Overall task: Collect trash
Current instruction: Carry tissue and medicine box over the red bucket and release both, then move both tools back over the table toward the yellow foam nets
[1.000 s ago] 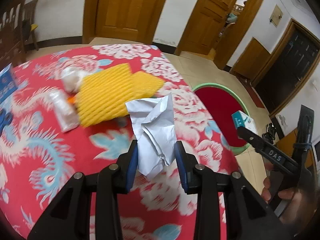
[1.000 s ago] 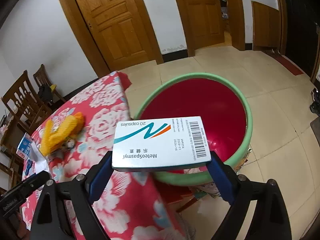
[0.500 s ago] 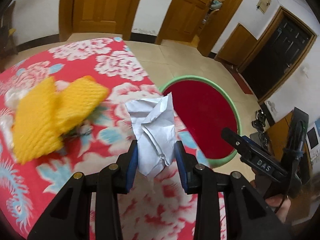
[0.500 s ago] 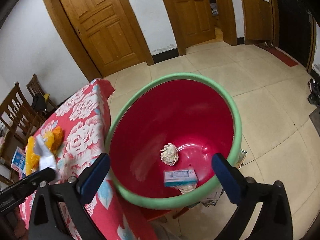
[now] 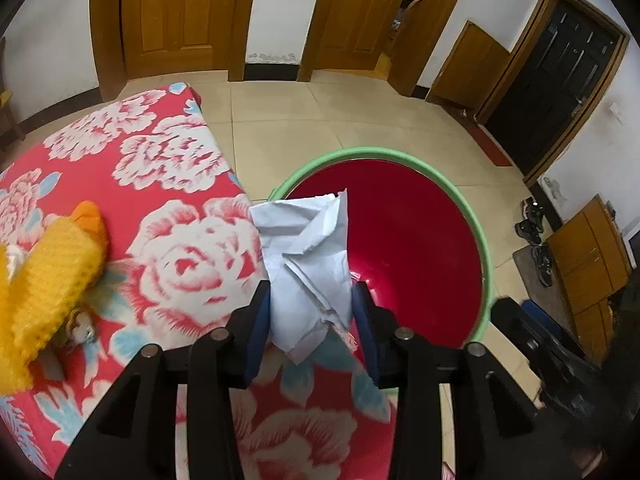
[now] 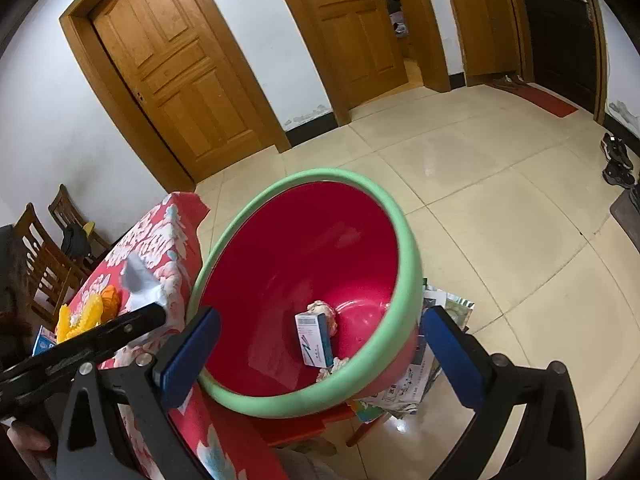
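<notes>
Trash is partly collected: the red plastic basin with a green rim (image 6: 404,240) already holds a small white and blue medicine box (image 6: 314,338) and at least 1 crumpled pale wad (image 6: 322,309). The right gripper (image 6: 320,350) hangs above the basin with its jaws spread wide and nothing between them. The left gripper (image 5: 310,322) has a crumpled sheet of white paper (image 5: 308,258) between its blue pads, jaws opening, at the basin's near edge beside the table with a red floral cloth (image 5: 172,160). Left to do, judging by this: dropping the paper, then clearing the yellow foam fruit net (image 5: 48,280) and the small scraps beside it.
</notes>
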Demonstrator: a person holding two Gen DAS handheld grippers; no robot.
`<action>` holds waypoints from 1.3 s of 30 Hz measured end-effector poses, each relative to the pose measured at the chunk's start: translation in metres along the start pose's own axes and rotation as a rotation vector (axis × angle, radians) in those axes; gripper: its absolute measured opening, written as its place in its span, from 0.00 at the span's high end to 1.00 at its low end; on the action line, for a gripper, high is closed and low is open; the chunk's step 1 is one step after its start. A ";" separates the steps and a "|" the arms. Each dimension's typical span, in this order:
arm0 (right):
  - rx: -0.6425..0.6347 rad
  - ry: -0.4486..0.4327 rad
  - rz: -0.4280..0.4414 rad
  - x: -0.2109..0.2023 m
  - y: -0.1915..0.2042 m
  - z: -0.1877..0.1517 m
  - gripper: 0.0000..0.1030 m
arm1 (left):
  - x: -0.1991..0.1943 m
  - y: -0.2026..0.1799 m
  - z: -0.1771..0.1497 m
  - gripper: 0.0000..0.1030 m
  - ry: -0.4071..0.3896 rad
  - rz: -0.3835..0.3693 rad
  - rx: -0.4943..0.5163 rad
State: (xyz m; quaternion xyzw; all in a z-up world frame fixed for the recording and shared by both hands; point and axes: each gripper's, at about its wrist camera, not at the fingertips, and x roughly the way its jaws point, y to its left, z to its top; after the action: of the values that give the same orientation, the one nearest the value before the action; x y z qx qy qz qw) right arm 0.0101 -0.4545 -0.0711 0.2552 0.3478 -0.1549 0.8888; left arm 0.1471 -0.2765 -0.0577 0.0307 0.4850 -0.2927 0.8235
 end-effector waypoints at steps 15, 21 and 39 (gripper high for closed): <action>0.012 0.001 0.003 -0.005 -0.007 0.000 0.00 | 0.001 -0.001 0.000 0.39 -0.010 -0.013 -0.002; 0.005 0.001 0.018 -0.011 -0.003 -0.002 0.00 | -0.017 0.008 -0.008 0.39 -0.026 0.016 -0.010; -0.035 0.015 0.063 -0.023 0.025 -0.012 0.00 | -0.085 0.071 -0.016 0.39 -0.143 0.174 -0.094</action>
State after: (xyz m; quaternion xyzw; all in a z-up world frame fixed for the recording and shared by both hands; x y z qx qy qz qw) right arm -0.0020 -0.4252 -0.0541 0.2516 0.3488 -0.1186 0.8950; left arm 0.1402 -0.1735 -0.0132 0.0133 0.4338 -0.1986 0.8787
